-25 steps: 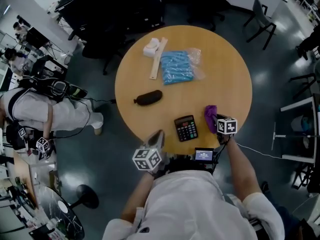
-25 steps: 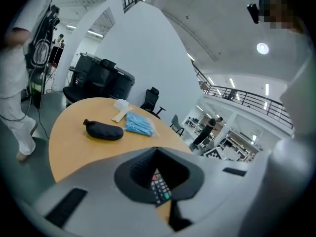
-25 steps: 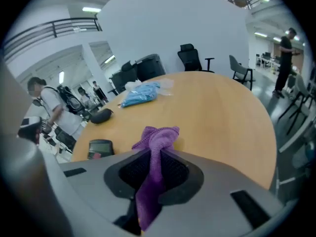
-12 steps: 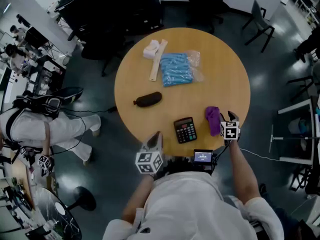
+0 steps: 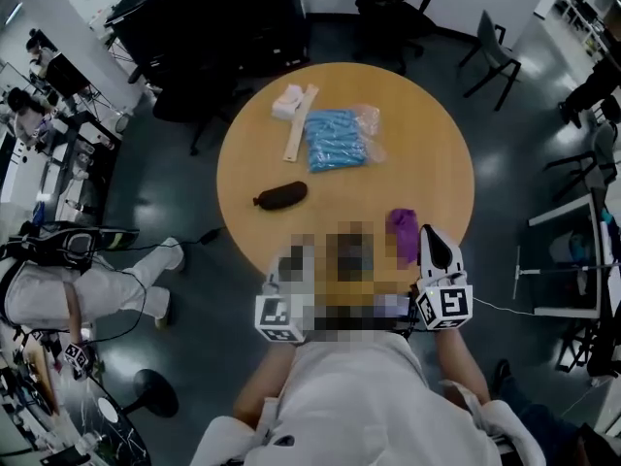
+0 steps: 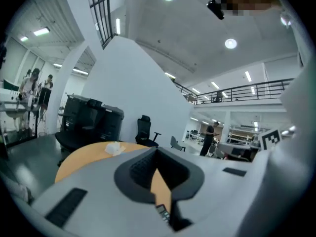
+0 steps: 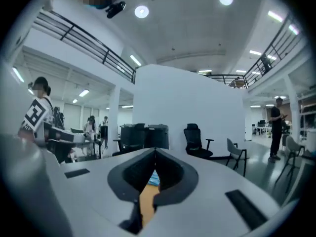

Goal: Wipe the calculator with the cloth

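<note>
One lift: right gripper (image 5: 433, 234) off cloth (image 5: 402, 225).

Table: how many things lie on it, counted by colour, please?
White: 1, tissue wad
Pale wood: 1, stick
Blue: 1, packet
Black: 2, pouch and calculator
Purple: 1, cloth
Total: 6

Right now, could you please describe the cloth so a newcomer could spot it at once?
Find the round wooden table. The cloth lies near its edge closest to the person, on the person's right. It is the only purple thing there, unlike the blue packet and dark pouch farther off.
</note>
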